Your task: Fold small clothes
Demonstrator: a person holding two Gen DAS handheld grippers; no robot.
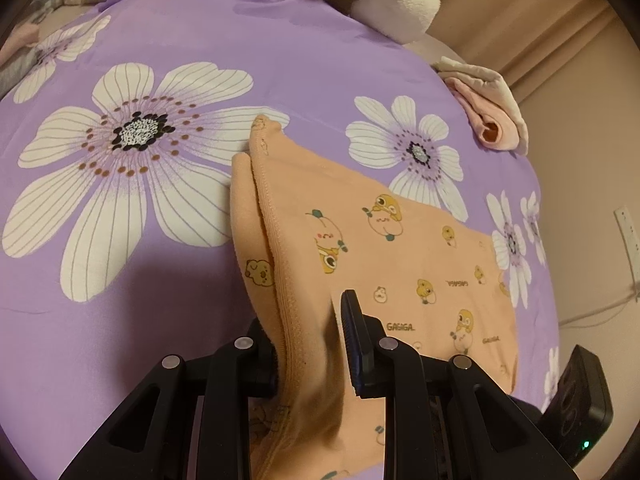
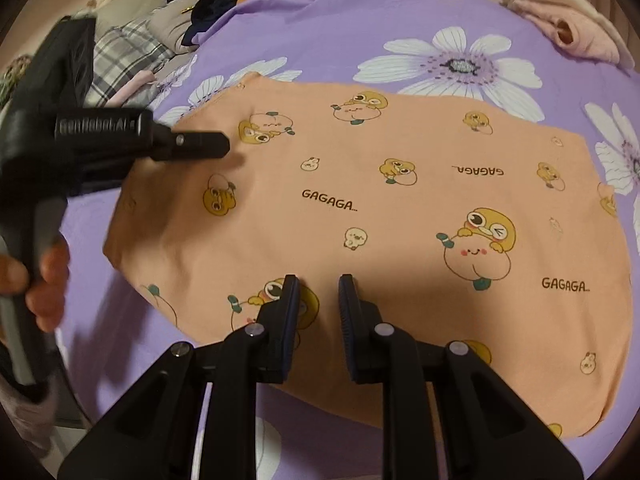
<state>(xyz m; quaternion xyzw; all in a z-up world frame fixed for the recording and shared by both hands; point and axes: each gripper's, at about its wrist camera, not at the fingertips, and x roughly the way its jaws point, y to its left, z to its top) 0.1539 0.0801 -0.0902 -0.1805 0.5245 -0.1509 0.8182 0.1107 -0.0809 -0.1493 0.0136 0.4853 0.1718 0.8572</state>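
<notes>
Left wrist view: my left gripper (image 1: 310, 344) pinched a lifted edge of the peach printed garment (image 1: 400, 256), the rest draped on the purple floral bedsheet (image 1: 192, 40); fold begun, not laid. Right wrist view: my right gripper (image 2: 319, 312) had its jaws narrowly apart over the garment's near hem, gripping nothing I could see; folded pink clothes (image 2: 576, 36) sat far right, done.

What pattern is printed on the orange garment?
Small cartoon ducks and peach-like characters, with "GAGAGA..." lettering, on the orange garment. Clearest in the right wrist view.
</notes>
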